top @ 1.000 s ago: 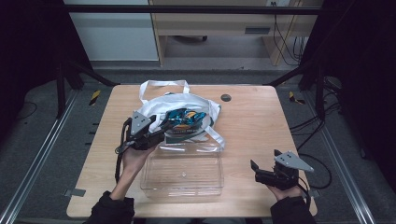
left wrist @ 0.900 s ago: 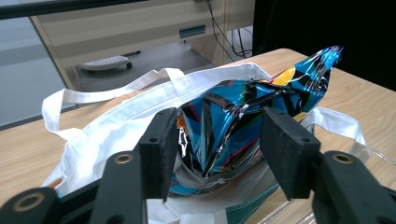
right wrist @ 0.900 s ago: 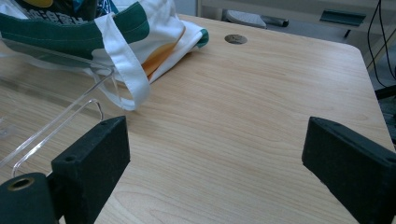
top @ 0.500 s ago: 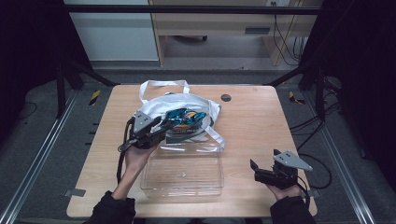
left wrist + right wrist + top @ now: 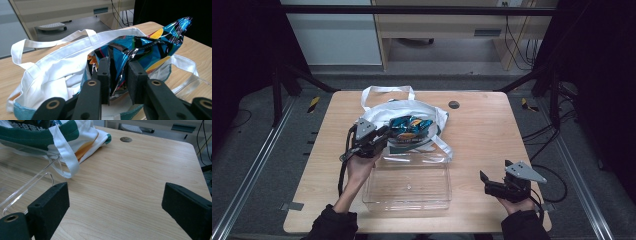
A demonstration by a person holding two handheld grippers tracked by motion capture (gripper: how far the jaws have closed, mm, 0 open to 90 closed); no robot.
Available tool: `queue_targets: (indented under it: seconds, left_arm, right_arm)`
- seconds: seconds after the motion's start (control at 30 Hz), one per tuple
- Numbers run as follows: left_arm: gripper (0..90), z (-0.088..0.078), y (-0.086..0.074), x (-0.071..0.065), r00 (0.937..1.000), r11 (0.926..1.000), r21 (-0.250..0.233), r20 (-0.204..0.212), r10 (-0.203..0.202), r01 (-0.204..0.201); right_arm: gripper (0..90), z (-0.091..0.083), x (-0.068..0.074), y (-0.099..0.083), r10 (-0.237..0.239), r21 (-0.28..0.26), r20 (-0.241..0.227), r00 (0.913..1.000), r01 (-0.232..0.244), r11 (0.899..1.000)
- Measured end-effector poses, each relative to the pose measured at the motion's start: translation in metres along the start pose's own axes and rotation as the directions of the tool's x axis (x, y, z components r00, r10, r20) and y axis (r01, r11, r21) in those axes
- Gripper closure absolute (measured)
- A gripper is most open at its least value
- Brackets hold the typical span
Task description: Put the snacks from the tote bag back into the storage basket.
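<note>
Wooden table (image 5: 482, 135), item: snack packet (image 5: 150, 47) in white tote bag (image 5: 57, 67), where our left gripper (image 5: 119, 72), jaws just closing, pinches its foil; right gripper (image 5: 115, 202) spread, idle; next we judge lift into clear tray (image 5: 407, 200).

No text, brand or number can be read with certainty. In the right gripper view the green band of the white tote bag (image 5: 62, 135) carries a row of pale printed characters at the far left, too cut off to make out. The shiny blue snack packet (image 5: 150, 47) shows colours only.
</note>
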State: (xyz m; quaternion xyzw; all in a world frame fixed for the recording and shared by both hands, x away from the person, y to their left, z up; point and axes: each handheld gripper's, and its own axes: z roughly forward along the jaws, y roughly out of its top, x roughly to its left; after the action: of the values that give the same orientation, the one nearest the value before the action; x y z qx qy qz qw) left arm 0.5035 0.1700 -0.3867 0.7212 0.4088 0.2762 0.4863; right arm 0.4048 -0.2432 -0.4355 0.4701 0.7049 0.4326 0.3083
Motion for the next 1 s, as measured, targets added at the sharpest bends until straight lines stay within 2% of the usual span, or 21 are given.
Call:
queue_targets:
  seconds: [0.4,0.53,0.73,1.0]
  left_arm:
    - [88.4,0.001,-0.001,-0.001,0.9993,1.0000,0.000,-0.036,0.004,-0.004]
    - [89.0,0.000,-0.001,-0.001,0.9994,0.9997,-0.015,-0.028,-0.022,0.022]
    - [89.6,-0.010,0.003,0.005,0.9967,0.9941,-0.073,-0.007,-0.081,0.080]
    - [89.8,-0.028,0.012,0.007,0.9952,0.9841,-0.149,0.005,-0.097,0.097]
  right_arm:
    - [7.9,0.000,0.000,0.000,-0.001,-0.001,0.000,1.0000,0.001,1.000]
    - [7.9,0.000,0.000,0.000,-0.001,0.000,0.000,1.0000,0.001,1.000]
    - [7.9,0.000,0.000,0.000,-0.001,0.000,-0.001,1.0000,0.001,1.000]
    - [7.9,-0.001,0.000,0.000,-0.001,-0.002,-0.001,1.0000,0.001,1.000]
